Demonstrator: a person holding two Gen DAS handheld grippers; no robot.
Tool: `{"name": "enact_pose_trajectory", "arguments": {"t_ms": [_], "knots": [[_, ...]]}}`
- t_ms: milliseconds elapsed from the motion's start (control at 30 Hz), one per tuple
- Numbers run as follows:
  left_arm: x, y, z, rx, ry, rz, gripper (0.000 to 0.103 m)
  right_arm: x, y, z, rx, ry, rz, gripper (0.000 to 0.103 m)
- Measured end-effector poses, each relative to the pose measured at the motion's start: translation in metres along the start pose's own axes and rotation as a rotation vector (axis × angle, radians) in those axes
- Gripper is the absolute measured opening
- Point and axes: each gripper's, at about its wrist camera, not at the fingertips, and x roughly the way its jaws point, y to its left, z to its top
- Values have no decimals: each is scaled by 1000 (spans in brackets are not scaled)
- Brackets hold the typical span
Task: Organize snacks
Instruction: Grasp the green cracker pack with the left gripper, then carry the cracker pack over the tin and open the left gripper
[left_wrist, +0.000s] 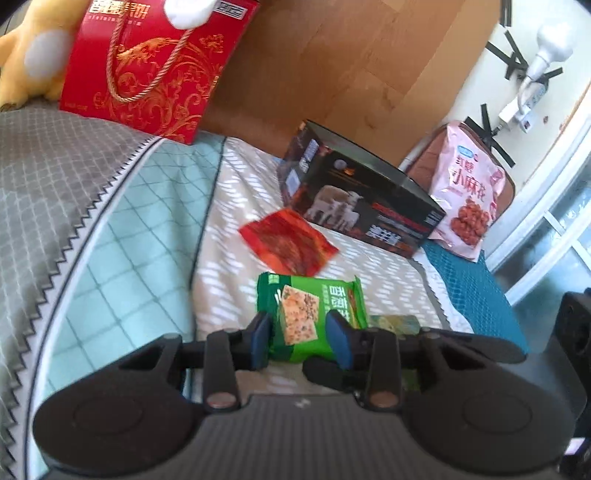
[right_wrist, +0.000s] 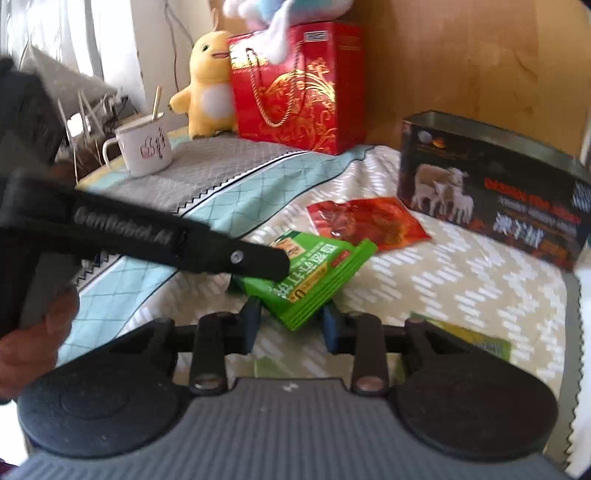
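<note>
The left tool grips the green cracker packet between its blue pads, raised over the bed. The right tool is spread wide — the packet's corner sits between its fingers, ungripped — near the red snack pouch.

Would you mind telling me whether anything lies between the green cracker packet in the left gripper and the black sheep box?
Yes. The red snack pouch lies flat on the bedspread between the green cracker packet, held in the left gripper, and the black sheep box. It is low, so lifting over it should clear.
</note>
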Motion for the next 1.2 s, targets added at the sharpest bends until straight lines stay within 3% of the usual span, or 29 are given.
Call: {"name": "enact_pose_trajectory", "arguments": {"t_ms": [333, 567, 800, 967, 1100, 1200], "knots": [[16, -48, 17, 61, -12, -64, 33, -38, -27, -7, 1, -121, -94, 34], [31, -73, 52, 105, -52, -76, 34, -45, -54, 14, 5, -200, -130, 34], [50, -83, 107, 127, -134, -50, 34, -30, -94, 65, -4, -258, -124, 34], [78, -76, 144, 125, -162, 11, 34, 1, -120, 99, -12, -251, -130, 37], [98, -67, 153, 109, -142, 57, 34, 16, -125, 109, -34, -228, -179, 49], [90, -62, 145, 93, -149, 35, 34, 2, -124, 101, -42, -246, -199, 50]]}}
